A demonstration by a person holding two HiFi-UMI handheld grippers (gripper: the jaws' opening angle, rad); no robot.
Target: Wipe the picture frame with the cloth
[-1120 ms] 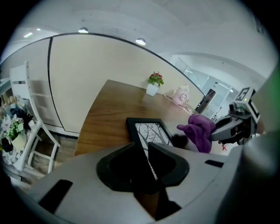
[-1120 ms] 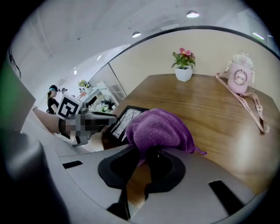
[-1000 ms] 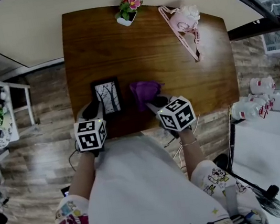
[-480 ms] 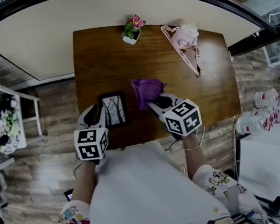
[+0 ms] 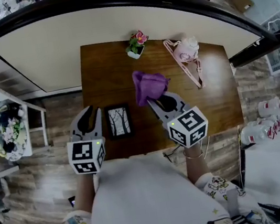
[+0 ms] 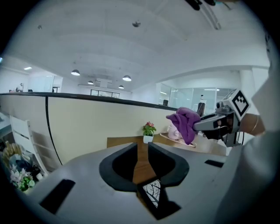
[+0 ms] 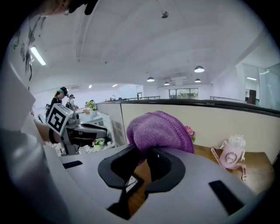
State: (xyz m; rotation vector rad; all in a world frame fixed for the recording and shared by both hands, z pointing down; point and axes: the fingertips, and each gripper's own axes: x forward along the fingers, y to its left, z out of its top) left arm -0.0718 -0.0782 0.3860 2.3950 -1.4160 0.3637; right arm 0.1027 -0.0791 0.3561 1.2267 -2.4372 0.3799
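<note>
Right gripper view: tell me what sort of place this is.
Probably an open-plan office: a long low partition runs behind the wooden table, round ceiling lights dot a wide ceiling, and people stand in the distance.

An open-plan office is shown. A wide white ceiling is set with round recessed lights (image 6: pixel 127 78), and glass partitions (image 6: pixel 186 95) are seen at the far end. The wooden counter (image 5: pixel 216 90) is placed against a low cream divider wall (image 5: pixel 116 30) on a wood-plank floor (image 5: pixel 38 168). Two people (image 7: pixel 63 98) are seen standing in the background beside white furniture.
</note>
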